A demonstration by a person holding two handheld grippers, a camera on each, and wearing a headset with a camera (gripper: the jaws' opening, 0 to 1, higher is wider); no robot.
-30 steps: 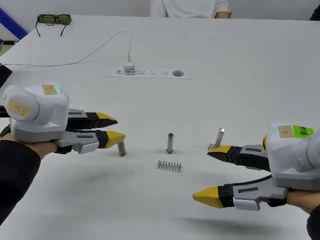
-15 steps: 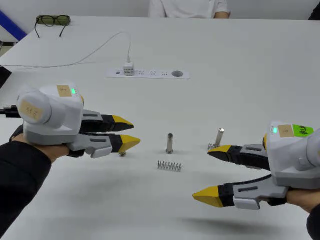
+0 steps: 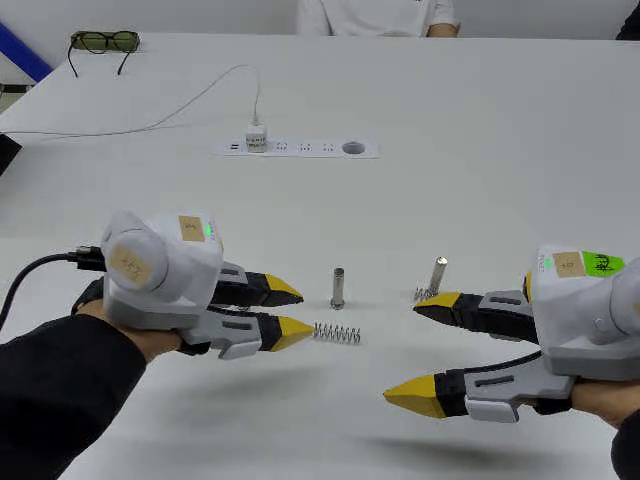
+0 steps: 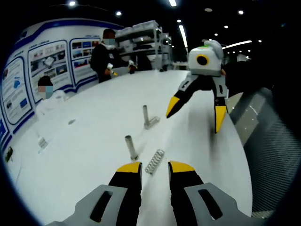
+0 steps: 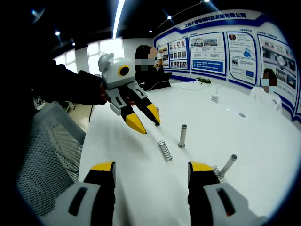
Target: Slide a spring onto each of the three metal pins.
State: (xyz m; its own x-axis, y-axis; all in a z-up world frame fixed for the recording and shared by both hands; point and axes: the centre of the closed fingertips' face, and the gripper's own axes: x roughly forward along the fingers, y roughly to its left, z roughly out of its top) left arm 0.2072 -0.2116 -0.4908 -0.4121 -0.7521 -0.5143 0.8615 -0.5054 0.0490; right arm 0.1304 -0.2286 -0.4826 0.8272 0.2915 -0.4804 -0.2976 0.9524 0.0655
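Swinging right and down since the earlier frame, the left gripper (image 3: 303,312) reached the loose spring (image 3: 337,333), which lay flat on the bench (image 3: 480,200), end-on just beyond its narrowly parted fingers. Just behind it stood a bare pin (image 3: 338,287). Farther off, the right gripper (image 3: 405,350) hung empty, fingers spread wide.

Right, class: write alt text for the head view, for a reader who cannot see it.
Two grippers hover over a white table: the left gripper, jaws open, points at a loose spring lying beside an upright pin, while the right gripper, jaws wide, sits beside a leaning pin.
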